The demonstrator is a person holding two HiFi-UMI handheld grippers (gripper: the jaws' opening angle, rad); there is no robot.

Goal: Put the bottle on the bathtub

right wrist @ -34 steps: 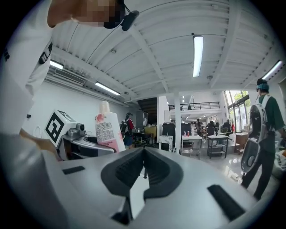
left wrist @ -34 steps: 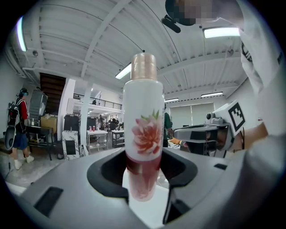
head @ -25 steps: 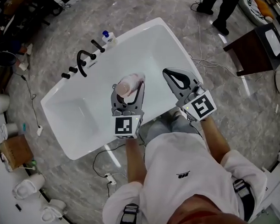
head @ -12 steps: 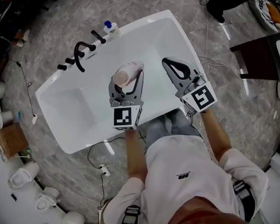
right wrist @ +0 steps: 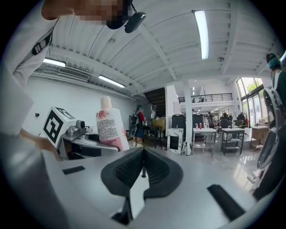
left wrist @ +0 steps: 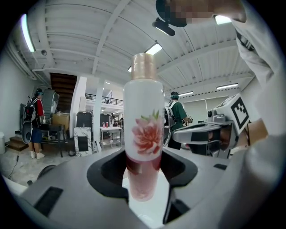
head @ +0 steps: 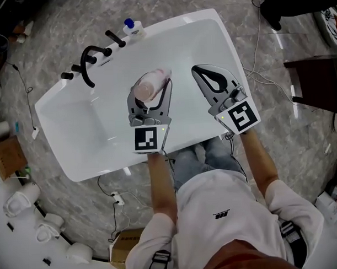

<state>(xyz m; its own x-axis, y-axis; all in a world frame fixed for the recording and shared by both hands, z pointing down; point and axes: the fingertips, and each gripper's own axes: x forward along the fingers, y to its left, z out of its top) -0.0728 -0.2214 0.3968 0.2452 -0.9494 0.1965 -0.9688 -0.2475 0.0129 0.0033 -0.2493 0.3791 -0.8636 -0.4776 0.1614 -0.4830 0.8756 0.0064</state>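
Surface: a white rectangular bathtub [head: 69,134] seen from above, its basin smooth and bare, set askew on a grey marbled floor [head: 301,148].
Far rim of the tub: a black curved faucet with knob handles [head: 89,65] stands along it. A small white bottle with a blue cap [head: 133,29] stands on the same rim, just beside the handles.
Task's thing: the white-and-pink bottle with a flower print and a rose-gold cap [left wrist: 143,129] is held over the middle of the tub's basin, upright, cap towards the ceiling.
Left tool: the left gripper [head: 151,89] points upward, its jaws clamped on either side of the flower bottle's lower body.
Right tool: the right gripper [right wrist: 143,156] hovers over the tub's right side, just beside the left one, jaws closed together with nothing between them.
Room around the tub: loose cables [head: 257,56] trail over the floor to its right, and a dark wooden piece of furniture [head: 315,79] stands further right. White ceramic fixtures [head: 22,202] and a brown cardboard box [head: 6,159] sit to the tub's left. A white power strip [head: 116,200] lies by its near side.
Edges: the tub's rim is broad and flat. The stretch from the small bottle round the far right corner shows bare white.
Open room: floor shows on every side of the tub. The person in a white shirt [head: 215,212] stands at its near rim.
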